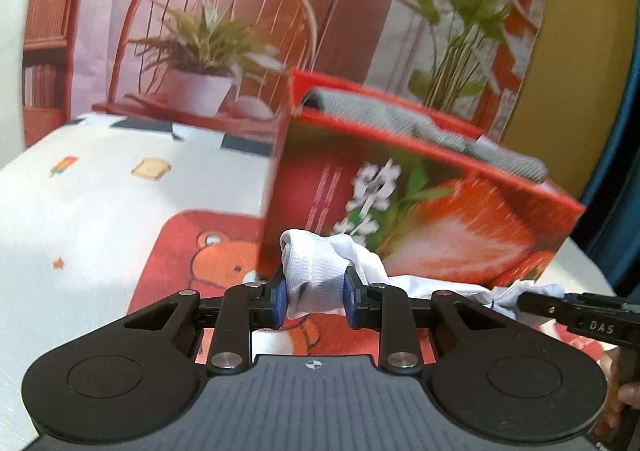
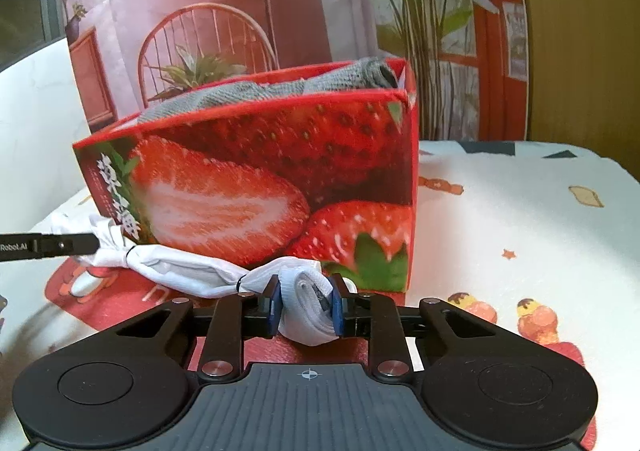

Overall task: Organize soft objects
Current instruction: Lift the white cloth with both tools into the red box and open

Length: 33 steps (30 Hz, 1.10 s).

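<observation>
A white cloth bundle, tied at two spots with dark bands, lies stretched along the front of a red strawberry-printed box (image 1: 420, 211) (image 2: 260, 179). My left gripper (image 1: 314, 297) is shut on one end of the white cloth (image 1: 312, 271). My right gripper (image 2: 305, 305) is shut on the other end of the white cloth (image 2: 304, 311), and its middle part (image 2: 180, 267) sags between them. A grey towel (image 1: 420, 127) (image 2: 280, 87) lies inside the box, showing over its rim. The right gripper's tip (image 1: 560, 309) shows at the right of the left wrist view.
The box stands on a white tablecloth (image 2: 520, 219) with cartoon prints and a red bear patch (image 1: 224, 255). Behind it hangs a printed backdrop of a chair and plants (image 1: 208, 43). A person's hand (image 1: 622, 391) holds the right gripper at the edge.
</observation>
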### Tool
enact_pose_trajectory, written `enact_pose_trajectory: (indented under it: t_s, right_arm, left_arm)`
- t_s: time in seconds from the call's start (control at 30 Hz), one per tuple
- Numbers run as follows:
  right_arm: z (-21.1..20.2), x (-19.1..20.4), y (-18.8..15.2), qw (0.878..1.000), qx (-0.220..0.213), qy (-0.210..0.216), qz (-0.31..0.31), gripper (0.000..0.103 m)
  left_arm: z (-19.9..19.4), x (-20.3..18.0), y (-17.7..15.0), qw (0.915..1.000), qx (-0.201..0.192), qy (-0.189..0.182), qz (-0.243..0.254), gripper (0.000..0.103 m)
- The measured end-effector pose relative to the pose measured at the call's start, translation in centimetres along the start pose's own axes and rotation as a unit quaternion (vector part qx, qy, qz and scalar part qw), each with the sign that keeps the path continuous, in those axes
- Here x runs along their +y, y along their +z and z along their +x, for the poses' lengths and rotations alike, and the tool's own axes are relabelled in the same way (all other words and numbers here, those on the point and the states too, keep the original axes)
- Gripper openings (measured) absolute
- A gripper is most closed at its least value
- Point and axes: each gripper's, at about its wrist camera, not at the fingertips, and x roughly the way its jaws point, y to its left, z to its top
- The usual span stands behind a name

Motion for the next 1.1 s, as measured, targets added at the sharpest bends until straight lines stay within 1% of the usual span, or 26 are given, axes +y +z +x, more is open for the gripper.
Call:
enact_pose_trajectory:
  t_s: [0.13,0.27,0.43,0.53,0.73,0.87,0.97,1.1]
  right_arm:
    - [-1.8,0.3,1.1,1.0,-0.024,0.006,-0.001,0.022]
    - [-4.2,0.5,3.0,0.998,-0.063,0.013,-0.011,0.022]
    - [-6.8,0.7,5.8,0.993,-0.11,0.022,-0.022,0.022]
    - [-7.5,0.7,7.8,0.991,-0.13,0.024,-0.03,0.022]
    - [-6.6,0.7,11.4,0.988,-0.145,0.012,-0.047,0.022]
    - [-4.8,1.1,13.5,0.987,-0.147,-0.001,-0.062,0.022]
    - [-3.0,1.6,14.5,0.988,-0.135,-0.011,-0.071,0.022]
    - [-0.5,2.3,14.6,0.99,-0.111,-0.024,-0.082,0.019]
  left_arm:
    - [-1.7,-0.5,1.0,0.9997,-0.024,-0.011,-0.001,0.029]
    - [-3.8,-1.1,2.3,0.9982,-0.055,-0.025,-0.001,0.029]
    - [-5.7,-2.3,4.3,0.9949,-0.093,-0.036,0.017,0.029]
    - [-5.9,-2.9,5.6,0.9939,-0.101,-0.037,0.027,0.029]
    - [-4.4,-3.6,8.0,0.9938,-0.099,-0.038,0.034,0.029]
    - [-2.4,-4.0,9.6,0.9947,-0.091,-0.029,0.04,0.029]
    - [-0.3,-4.3,10.5,0.9966,-0.062,-0.032,0.045,0.029]
    - [2.4,-4.9,10.8,0.9972,-0.028,-0.027,0.063,0.029]
